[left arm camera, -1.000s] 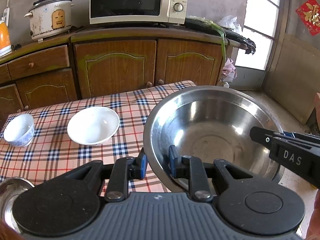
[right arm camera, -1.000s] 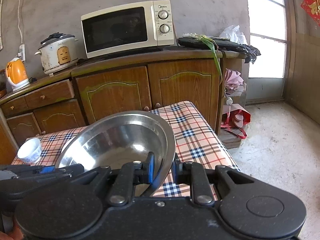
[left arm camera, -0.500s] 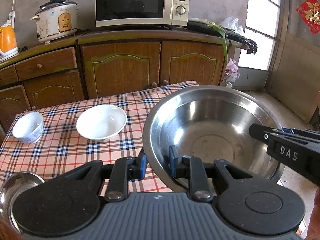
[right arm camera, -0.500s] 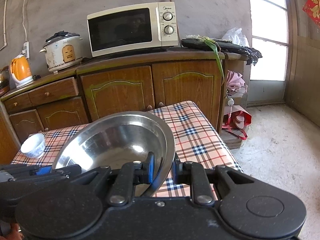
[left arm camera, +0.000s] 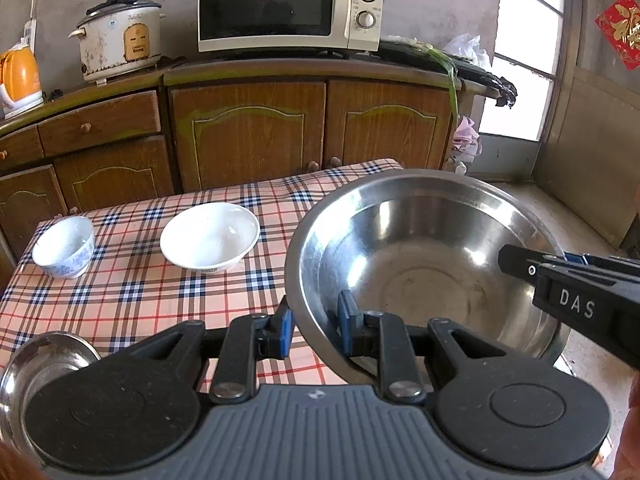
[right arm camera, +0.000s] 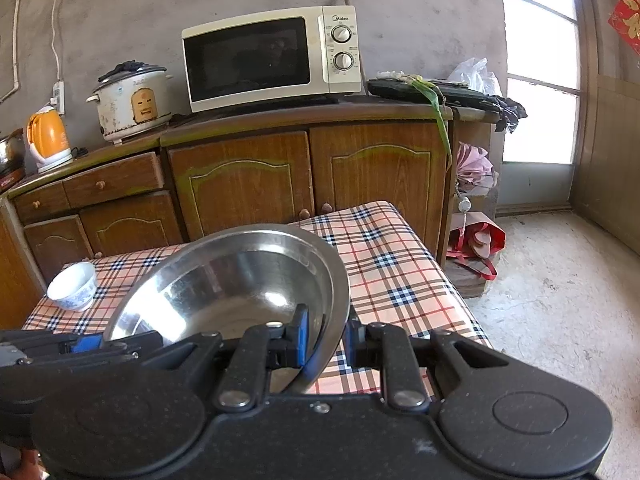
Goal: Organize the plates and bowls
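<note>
A large steel bowl (left arm camera: 420, 256) hangs above the checked tablecloth (left arm camera: 132, 292), gripped on two sides. My left gripper (left arm camera: 314, 326) is shut on its near-left rim, and my right gripper (right arm camera: 325, 340) is shut on its right rim; the same steel bowl (right arm camera: 224, 288) fills the right wrist view. The right gripper (left arm camera: 516, 260) also shows at the right of the left wrist view. A white bowl (left arm camera: 210, 236) and a small blue-patterned bowl (left arm camera: 64, 246) stand on the cloth to the left. A small steel bowl (left arm camera: 44, 364) sits at the near-left corner, partly hidden by my gripper.
Behind the table runs a wooden cabinet (left arm camera: 248, 132) carrying a microwave (left arm camera: 288, 4), a rice cooker (left arm camera: 120, 44) and an orange kettle (left arm camera: 18, 76). The table's right edge (right arm camera: 440, 272) drops to a concrete floor (right arm camera: 560, 300), with a red bag (right arm camera: 480, 240) beside the cabinet.
Both views have shifted slightly, so the table bowls and cabinet sit a little further right and lower in frame. Both grips on the large steel bowl are unchanged.
</note>
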### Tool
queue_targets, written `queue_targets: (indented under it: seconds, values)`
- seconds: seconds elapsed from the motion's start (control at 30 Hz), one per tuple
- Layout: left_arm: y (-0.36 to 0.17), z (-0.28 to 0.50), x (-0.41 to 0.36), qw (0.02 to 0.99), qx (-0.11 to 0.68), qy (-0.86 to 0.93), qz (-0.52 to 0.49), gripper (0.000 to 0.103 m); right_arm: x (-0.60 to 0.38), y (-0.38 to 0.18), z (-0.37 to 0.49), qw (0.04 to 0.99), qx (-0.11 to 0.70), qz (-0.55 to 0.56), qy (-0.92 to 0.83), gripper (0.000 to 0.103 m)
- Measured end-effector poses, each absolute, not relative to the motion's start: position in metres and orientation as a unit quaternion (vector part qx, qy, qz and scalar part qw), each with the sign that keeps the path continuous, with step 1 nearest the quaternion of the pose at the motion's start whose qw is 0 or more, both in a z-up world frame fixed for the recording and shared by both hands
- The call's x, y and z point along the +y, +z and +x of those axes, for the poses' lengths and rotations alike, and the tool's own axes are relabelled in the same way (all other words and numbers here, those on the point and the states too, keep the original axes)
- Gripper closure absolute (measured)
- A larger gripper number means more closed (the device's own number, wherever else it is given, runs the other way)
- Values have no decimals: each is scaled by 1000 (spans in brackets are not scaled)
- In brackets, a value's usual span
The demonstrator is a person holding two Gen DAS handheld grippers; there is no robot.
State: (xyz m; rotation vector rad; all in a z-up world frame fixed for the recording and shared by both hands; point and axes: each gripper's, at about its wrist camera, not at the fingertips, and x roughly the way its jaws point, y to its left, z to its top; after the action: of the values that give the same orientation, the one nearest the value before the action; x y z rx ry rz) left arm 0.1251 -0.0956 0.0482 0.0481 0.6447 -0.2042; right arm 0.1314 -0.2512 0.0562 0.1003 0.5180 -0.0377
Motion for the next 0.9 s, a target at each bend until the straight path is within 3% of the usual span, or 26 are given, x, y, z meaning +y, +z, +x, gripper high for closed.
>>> queue_targets:
  seconds: [0.9]
  values:
    - [39, 114, -95, 941, 325, -97, 23, 79, -250, 49, 122, 964, 262, 49, -14, 80]
